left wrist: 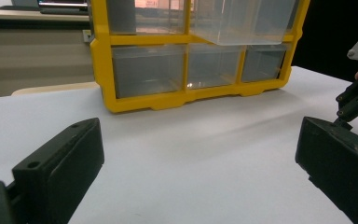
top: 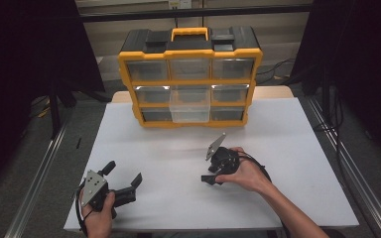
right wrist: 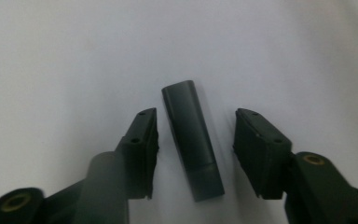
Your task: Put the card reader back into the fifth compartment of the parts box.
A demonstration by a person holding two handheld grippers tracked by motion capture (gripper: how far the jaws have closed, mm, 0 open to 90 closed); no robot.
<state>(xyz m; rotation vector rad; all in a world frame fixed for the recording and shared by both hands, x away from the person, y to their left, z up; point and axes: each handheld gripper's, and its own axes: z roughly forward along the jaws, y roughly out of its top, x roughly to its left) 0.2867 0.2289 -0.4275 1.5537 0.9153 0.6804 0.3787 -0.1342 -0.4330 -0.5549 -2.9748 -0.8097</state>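
One dark grey tapered tube [right wrist: 192,140], lying flat on the white table [top: 278,144] between the jaws of the right gripper [right wrist: 193,154], narrow end toward 12 o'clock, touching neither jaw; jaws spread moderately, gripping nothing. In the high view, tube itself hidden beneath the right gripper [top: 213,174] and right hand [top: 245,172], at about 5 o'clock from the organizer. One yellow-and-black drawer organizer [top: 190,74] at 12 o'clock on the table, nine clear drawers in three rows of three, the middle drawer [top: 190,106] pulled out; drawer contents hard to make out. One left gripper [top: 124,184] at 7 o'clock, held by the left hand [top: 99,218], jaws spread wide, gripping nothing. In the left gripper view, organizer [left wrist: 191,60] cut off at the top, right gripper partly cut off at 3 o'clock. No readable writing or brand anywhere.
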